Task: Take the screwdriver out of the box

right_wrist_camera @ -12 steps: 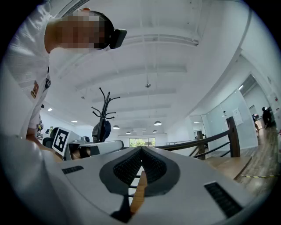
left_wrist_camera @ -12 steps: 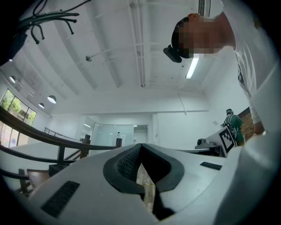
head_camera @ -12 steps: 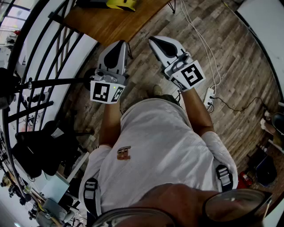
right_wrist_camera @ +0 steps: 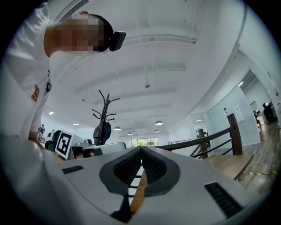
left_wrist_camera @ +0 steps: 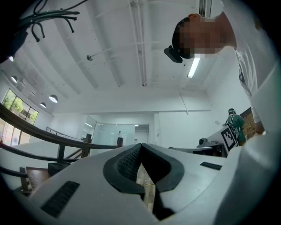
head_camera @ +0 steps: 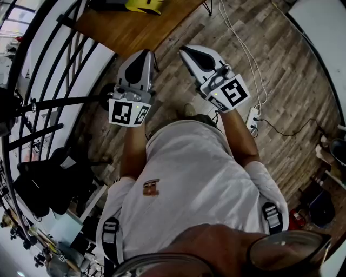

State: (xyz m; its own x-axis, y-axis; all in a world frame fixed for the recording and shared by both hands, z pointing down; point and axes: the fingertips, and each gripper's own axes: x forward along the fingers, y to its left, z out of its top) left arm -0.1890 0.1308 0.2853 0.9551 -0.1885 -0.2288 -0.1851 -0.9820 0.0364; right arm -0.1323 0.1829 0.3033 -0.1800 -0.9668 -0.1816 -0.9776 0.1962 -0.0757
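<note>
Wood plank floor, dark railing, wooden tabletop, white ceiling, coat stand

The pale grey plastic left gripper and right gripper have black ribbed pads and marker cubes patterned in black-and-white squares. The plank floor is streaked grey-brown, the wooden tabletop orange-brown, and the small object bright yellow. The person's white shirt bears an orange-brown emblem, and the curved metal railing is black.

Open office mezzanine: railing, glass partitions, coat stand.
</note>
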